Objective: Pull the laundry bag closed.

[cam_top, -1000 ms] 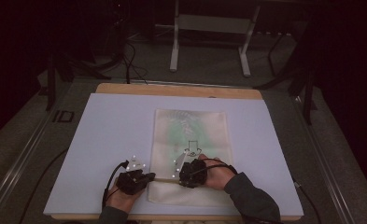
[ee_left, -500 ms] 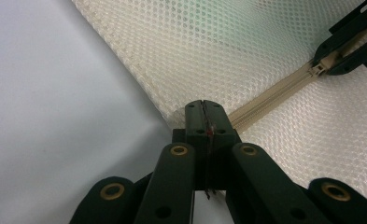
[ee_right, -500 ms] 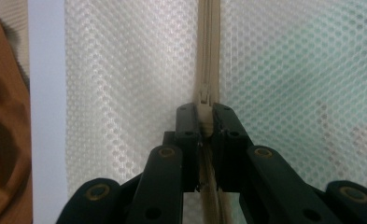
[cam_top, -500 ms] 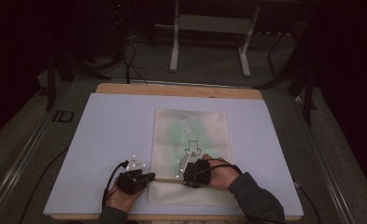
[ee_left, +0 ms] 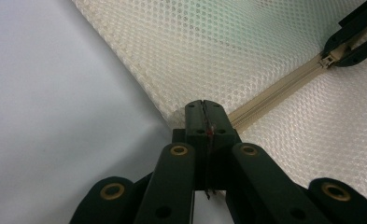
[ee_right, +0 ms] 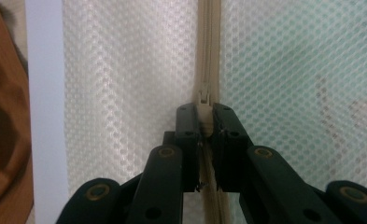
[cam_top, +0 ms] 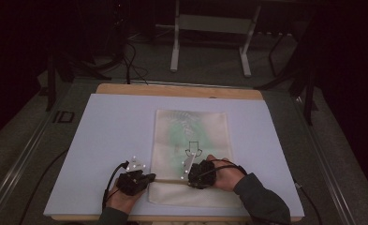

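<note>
Mesh pouch [cam_top: 191,150] flat on a pale sheet [cam_top: 111,140] over the wooden worktop [cam_top: 179,90], its near end close to the front edge, with broad bare sheet to left, right and beyond. Cream honeycomb netting, soft and slightly glossy, with a green tint showing through the far half; rectangular outline, straight sides. Beige zipper [ee_left: 274,93] across the near part of the pouch, a narrow woven tape with fine teeth. Left gripper [ee_left: 203,106] pinched shut on the pouch's corner [ee_left: 176,114] at the zipper's end, right at the fabric's left edge, pale sheet just beside. Right gripper [ee_right: 204,116] clamped on the zipper slider [ee_right: 204,100], netting on both sides, the sheet's edge and brown wood of the worktop off to one side in the right gripper view. Black, hard-edged gripper links with brass-coloured rivets. Both hands low at the front, near each other along the zipper line.
</note>
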The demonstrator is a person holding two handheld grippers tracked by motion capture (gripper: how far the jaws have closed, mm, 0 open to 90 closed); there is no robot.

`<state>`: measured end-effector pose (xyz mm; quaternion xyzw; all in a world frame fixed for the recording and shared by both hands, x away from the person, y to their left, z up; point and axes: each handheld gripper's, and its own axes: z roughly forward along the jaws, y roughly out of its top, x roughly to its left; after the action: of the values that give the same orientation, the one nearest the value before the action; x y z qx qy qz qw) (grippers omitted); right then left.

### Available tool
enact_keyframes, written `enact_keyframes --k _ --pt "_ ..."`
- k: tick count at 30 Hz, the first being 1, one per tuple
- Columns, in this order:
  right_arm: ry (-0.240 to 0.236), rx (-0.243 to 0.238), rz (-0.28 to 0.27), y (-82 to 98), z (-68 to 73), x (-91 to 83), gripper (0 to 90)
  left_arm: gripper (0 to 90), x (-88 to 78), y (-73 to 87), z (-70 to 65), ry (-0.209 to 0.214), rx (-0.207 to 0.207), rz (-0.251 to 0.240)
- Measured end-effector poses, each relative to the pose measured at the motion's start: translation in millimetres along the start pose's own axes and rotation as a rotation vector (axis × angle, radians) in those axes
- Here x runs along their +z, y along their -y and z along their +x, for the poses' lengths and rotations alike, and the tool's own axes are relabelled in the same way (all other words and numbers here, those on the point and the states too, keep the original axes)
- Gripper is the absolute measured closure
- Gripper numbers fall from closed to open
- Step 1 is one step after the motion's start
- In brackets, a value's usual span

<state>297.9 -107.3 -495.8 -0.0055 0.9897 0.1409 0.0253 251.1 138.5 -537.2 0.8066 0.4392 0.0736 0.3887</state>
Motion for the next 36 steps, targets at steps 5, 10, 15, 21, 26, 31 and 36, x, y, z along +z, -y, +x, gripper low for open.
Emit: enact_keyframes --k 5,10,15,21,26,31,36 --pt "0.001 0.003 0.022 3.7 0.1 -2.4 82.3 89.4 -0.1 -0.2 0.1 0.000 -0.001 0.002" --pt "-0.001 0.010 0.029 9.2 -1.0 -3.9 82.3 89.4 -0.1 -0.1 0.2 0.001 0.000 0.003" --pt "-0.004 0.018 0.035 15.7 -2.4 -5.3 82.3 89.4 -0.1 -0.2 0.2 0.000 0.000 0.003" --pt "-0.005 0.022 0.034 19.6 -3.0 -6.6 82.3 89.4 -0.1 -0.2 0.2 0.001 0.000 0.003" --pt "-0.008 0.027 0.044 22.6 -3.1 -7.4 82.3 89.4 -0.1 -0.1 0.3 0.002 -0.002 0.003" --pt "-0.009 0.033 0.045 27.4 -3.7 -9.1 82.3 89.4 -0.2 -0.2 0.5 0.003 -0.002 0.004" --pt "-0.007 0.038 0.039 32.3 -4.1 -10.9 82.3 89.4 -0.2 -0.1 0.4 0.002 -0.002 0.004"
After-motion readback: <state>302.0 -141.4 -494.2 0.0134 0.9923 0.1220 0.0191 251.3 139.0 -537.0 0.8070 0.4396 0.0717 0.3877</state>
